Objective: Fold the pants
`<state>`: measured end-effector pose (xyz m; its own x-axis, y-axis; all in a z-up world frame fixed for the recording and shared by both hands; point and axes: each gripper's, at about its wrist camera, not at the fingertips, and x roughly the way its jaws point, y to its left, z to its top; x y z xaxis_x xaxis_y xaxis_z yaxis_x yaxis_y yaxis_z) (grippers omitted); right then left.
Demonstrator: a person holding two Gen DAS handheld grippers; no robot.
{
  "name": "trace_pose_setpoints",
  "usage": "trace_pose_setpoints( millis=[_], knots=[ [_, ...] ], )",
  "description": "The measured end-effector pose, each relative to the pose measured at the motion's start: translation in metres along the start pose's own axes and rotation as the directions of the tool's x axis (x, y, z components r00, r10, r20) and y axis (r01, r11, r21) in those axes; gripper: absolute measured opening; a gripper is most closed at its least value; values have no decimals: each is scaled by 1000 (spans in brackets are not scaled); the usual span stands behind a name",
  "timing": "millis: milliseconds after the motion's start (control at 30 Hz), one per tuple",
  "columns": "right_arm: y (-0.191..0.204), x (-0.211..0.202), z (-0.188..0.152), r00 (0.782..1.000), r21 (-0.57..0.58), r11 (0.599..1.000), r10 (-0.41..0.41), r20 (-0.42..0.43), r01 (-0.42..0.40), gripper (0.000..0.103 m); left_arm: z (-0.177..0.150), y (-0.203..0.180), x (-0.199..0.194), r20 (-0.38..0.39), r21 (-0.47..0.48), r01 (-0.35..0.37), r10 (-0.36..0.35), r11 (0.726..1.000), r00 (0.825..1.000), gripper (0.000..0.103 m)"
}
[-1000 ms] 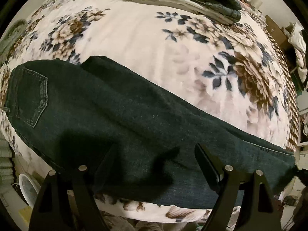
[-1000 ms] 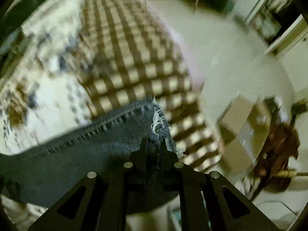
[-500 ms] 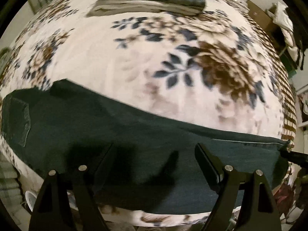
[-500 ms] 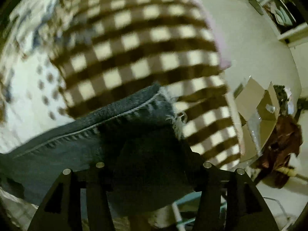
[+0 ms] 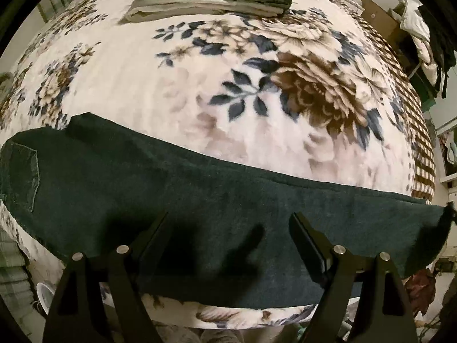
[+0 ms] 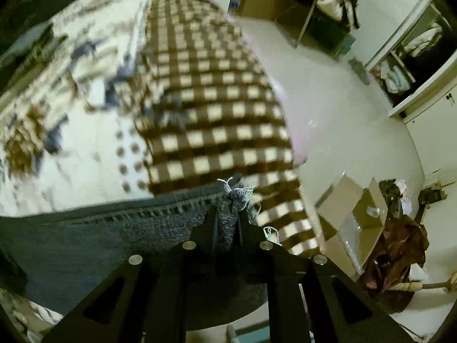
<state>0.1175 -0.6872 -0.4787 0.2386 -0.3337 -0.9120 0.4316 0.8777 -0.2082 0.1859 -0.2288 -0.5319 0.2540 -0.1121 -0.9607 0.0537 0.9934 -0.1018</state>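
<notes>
My right gripper (image 6: 227, 214) is clenched on the frayed hem of the dark jeans (image 5: 217, 200), ready to carry it over. My left gripper (image 5: 228, 223) hangs released above the jeans, which lie doubled lengthwise across the lower frame on the floral blanket (image 5: 177, 85).

Left claw (image 5: 228, 230): matte black angular fingers, silver round screws. Right claw (image 6: 227, 217): same black frame, triangular cutouts.

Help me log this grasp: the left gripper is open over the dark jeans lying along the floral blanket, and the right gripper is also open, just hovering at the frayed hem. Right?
Not quite. The right gripper is shut on the frayed hem of the dark jeans, as the right wrist view shows. The left gripper is indeed open over them on the floral blanket.
</notes>
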Motion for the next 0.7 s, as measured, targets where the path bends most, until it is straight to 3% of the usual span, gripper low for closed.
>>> trace_pose_setpoints(
  millis=[100,300,400,433,500,600,700],
  knots=[
    [-7,-6,8,1000,17,1000,0,2,0,13,-1,2,3,-5,-9,-3,3,1000,1000,83],
    [-8,55,13,998,51,999,-9,-69,12,14,-3,10,8,-3,-21,-12,11,1000,1000,83],
    [-9,91,12,988,107,994,13,-151,3,27,-6,23,6,-10,-40,-14,13,999,1000,83],
    [-12,95,11,984,122,993,20,-175,1,42,-9,32,2,-11,-58,-13,12,998,1000,83],
    [-17,90,8,979,186,982,77,-190,-41,54,-14,53,-5,-12,-99,-15,14,995,1000,83],
    [-4,57,0,970,209,971,157,-185,-117,57,-25,100,-18,-23,-189,-41,37,981,999,83],
    [51,19,-10,923,168,942,321,-213,-289,57,-37,155,-28,-50,-299,-88,77,950,996,83]
  ],
)
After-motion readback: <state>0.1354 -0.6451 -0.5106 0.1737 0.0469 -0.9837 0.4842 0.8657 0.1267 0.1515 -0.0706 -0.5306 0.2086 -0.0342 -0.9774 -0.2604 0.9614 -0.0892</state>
